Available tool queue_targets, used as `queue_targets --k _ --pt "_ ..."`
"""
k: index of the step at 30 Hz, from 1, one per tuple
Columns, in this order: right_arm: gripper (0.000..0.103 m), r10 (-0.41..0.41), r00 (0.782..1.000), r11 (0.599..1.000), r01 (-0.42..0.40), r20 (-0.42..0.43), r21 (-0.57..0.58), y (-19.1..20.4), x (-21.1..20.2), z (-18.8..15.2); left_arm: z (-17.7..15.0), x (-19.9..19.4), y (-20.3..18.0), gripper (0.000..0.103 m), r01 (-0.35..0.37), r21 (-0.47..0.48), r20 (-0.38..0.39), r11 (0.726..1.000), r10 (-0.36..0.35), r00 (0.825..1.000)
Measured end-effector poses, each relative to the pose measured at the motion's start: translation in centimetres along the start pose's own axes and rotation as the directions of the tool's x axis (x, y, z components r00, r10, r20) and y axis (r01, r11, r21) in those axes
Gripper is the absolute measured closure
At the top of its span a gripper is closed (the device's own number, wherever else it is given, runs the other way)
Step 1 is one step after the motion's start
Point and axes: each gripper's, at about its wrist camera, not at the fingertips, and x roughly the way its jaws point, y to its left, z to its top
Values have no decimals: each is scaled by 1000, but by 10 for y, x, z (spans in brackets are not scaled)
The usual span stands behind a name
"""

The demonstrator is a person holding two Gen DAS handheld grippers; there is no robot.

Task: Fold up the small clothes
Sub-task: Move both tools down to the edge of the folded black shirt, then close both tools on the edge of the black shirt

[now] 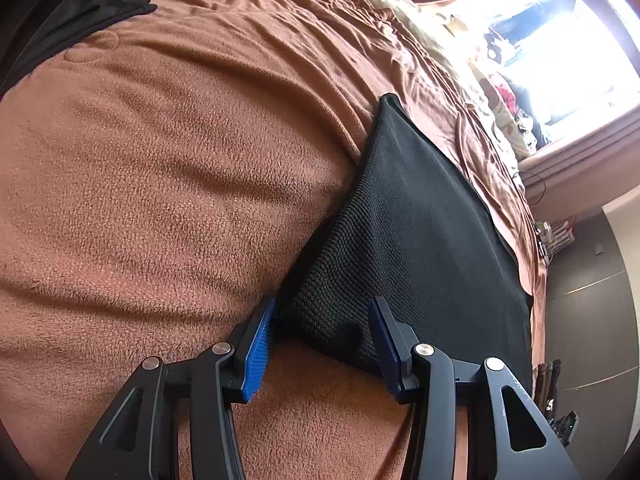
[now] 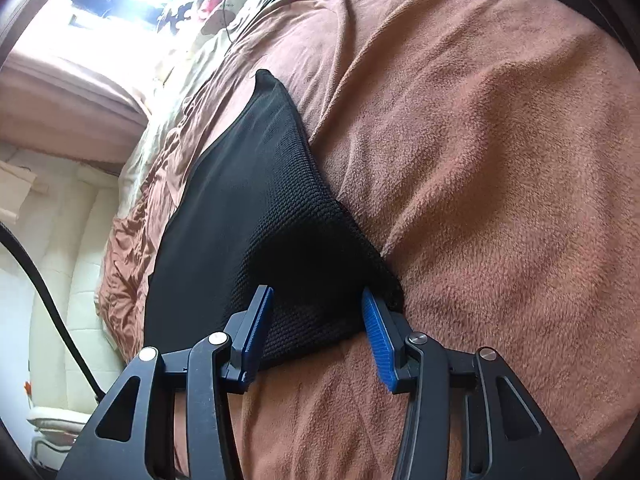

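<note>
Straddling corners of the black knit garment (image 1: 404, 240) on the brown blanket (image 1: 168, 184), left claw (image 1: 322, 312) and right claw (image 2: 318, 300) are seen spread wide, low in frame.

Two grippers were out: the left gripper (image 1: 322, 312) and the right gripper (image 2: 318, 302). One black knit garment (image 1: 404, 240) and a second black cloth (image 1: 80, 16) lay on one brown fleece blanket (image 1: 160, 160).

Brown fleece blanket (image 1: 160, 184), rumpled, covering bed. Cream patterned bedding (image 1: 492, 104) beyond it, toward bright window (image 1: 560, 40). Pink curtain (image 2: 72, 92) beside window. Black cable (image 2: 52, 312) at left, right wrist view.
</note>
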Motion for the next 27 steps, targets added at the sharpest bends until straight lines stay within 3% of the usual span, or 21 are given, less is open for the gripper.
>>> queue_targets --k 3,8,13,16,18,21,27 --pt "59 -7 1000 1000 7 -16 28 -10 -6 -7 -4 -2 3 55 28 -20 -14 999 -28 1000" --pt "59 53 999 995 -53 2 85 -29 -13 -6 -5 2 6 55 35 -41 0 999 -35 999" --pt "59 99 992 979 -110 75 169 -41 -9 0 -2 6 3 55 29 -49 19 998 -29 999" --pt "59 110 990 978 -123 84 170 -43 -11 3 2 6 2 59 34 -55 20 998 -33 999" --pt "59 135 987 979 -146 88 139 -39 -17 2 2 1 3 68 70 -64 22 996 -69 997" --pt "59 170 982 982 -176 82 68 -35 -18 -1 3 -5 0 68 122 -46 35 992 -120 992" --pt "60 135 989 989 -138 54 60 -46 -5 1 -1 8 3 68 77 -57 -22 995 -79 997"
